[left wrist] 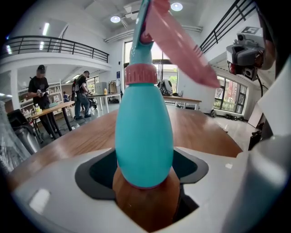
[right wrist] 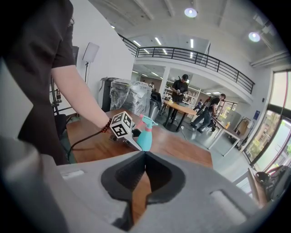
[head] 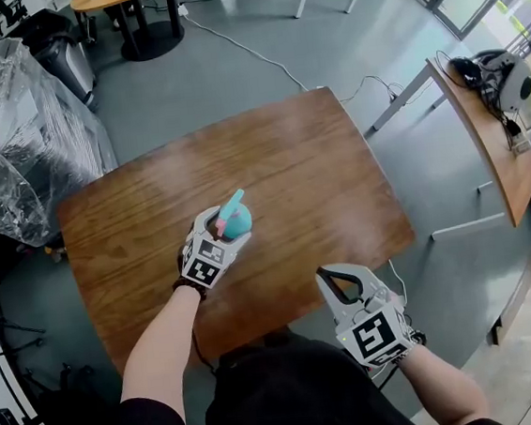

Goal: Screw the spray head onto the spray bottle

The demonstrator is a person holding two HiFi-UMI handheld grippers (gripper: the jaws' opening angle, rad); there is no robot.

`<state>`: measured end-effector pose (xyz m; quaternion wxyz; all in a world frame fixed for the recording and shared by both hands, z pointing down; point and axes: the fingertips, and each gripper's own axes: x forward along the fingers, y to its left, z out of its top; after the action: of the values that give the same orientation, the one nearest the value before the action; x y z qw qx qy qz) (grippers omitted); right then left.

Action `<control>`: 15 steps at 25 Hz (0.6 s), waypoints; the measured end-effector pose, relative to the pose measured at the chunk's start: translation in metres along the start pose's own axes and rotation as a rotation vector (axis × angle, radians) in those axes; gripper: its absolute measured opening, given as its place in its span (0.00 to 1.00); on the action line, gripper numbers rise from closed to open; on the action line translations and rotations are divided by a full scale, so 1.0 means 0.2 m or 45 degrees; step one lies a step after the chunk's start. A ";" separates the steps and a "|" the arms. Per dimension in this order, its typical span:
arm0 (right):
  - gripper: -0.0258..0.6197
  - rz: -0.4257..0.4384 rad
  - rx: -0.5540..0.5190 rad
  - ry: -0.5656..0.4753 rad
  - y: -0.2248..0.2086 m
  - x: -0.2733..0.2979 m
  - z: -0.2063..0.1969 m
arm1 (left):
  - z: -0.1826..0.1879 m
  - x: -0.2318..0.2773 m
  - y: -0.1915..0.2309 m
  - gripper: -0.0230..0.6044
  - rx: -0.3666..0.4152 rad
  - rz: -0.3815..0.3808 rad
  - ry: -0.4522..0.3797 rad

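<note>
Grey floor [head: 256,29] spreads round a wooden table [head: 318,173]. A white cable [head: 239,47] trails across the floor, a plastic-wrapped bundle [head: 13,139] sits at the left, and a second table [head: 492,145] stands at the right.

On the wooden table, a little left of its middle, we see the teal spray bottle [head: 239,223] standing upright on its base. The spray head [head: 231,204], with its pink collar and pink trigger, sits on the bottle's neck. We cannot tell whether it is screwed tight.

Our left gripper [head: 233,231] has its jaws closed on the bottle's rounded body, one on each side, low down near the base. In the left gripper view the bottle fills the gap between the jaws, and the trigger slants to the right above them.

Our right gripper [head: 327,274] hangs at the near edge of the table, well apart from the bottle, to its right and nearer to us. Its jaws are pressed together tip to tip and hold nothing. The right gripper view looks across the table toward the bottle and the left gripper.

Far behind, in both gripper views, people [right wrist: 182,91] stand by tables under a railed balcony [right wrist: 204,58].
</note>
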<state>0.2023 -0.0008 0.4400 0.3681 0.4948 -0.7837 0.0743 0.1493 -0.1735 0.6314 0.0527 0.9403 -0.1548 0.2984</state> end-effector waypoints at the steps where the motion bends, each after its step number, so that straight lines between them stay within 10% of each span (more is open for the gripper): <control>1: 0.03 -0.001 -0.002 0.004 0.01 0.00 0.00 | -0.01 0.00 0.00 0.67 0.001 -0.004 -0.001; 15: 0.03 0.007 0.043 -0.062 0.13 0.04 0.10 | 0.03 -0.18 0.00 0.69 -0.036 0.005 -0.061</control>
<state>0.1687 -0.0033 0.4365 0.3403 0.5004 -0.7924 0.0767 0.1241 -0.1642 0.6056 0.0617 0.9460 -0.1622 0.2737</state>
